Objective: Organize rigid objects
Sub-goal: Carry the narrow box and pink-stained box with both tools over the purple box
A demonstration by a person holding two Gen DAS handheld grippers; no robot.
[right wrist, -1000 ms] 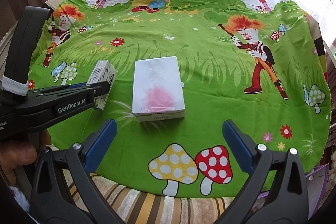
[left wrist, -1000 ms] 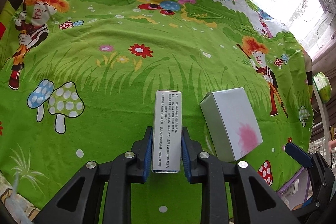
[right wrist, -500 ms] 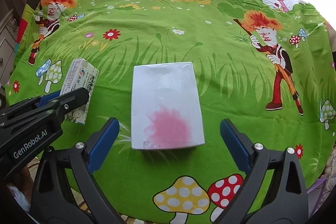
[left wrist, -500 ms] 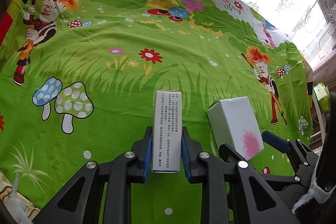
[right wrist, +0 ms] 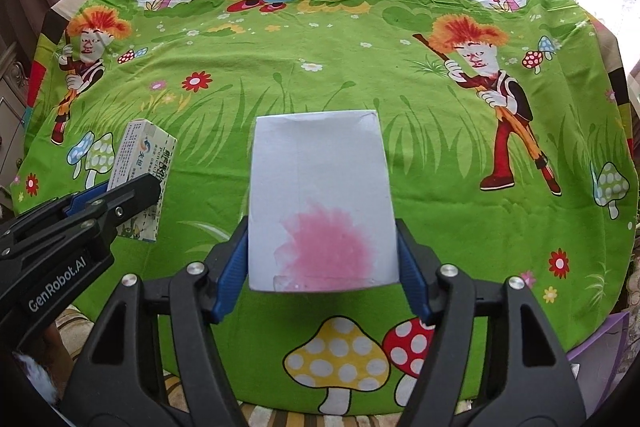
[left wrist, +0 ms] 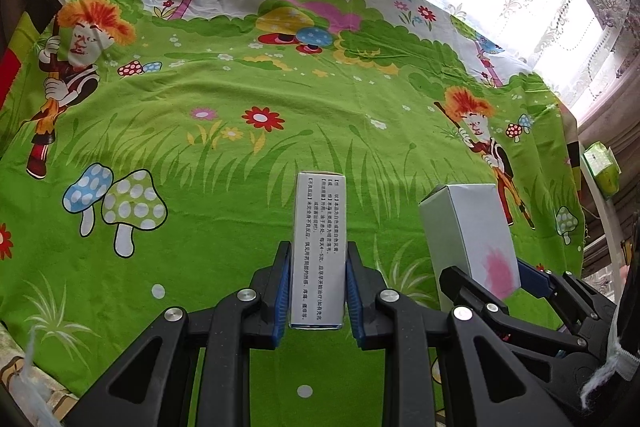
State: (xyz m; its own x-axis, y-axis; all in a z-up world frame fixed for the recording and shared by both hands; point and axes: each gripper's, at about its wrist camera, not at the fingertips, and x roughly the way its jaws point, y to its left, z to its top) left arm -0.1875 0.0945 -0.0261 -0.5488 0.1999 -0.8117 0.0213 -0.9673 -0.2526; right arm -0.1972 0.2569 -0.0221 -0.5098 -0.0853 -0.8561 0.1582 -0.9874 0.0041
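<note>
Jaws of my right hand-held gripper [right wrist: 322,267] have just been closing astride the pink-stained white box [right wrist: 320,199], long axis straight ahead; left hand-held gripper [left wrist: 318,291] clamps the medicine carton [left wrist: 319,247] beside it.

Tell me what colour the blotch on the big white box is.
Pink, on the white box; clearest in the right wrist view.

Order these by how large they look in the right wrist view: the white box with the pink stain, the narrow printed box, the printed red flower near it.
1. White box with the pink stain, nearest the camera.
2. Narrow printed box.
3. Printed red flower, smallest.
</note>
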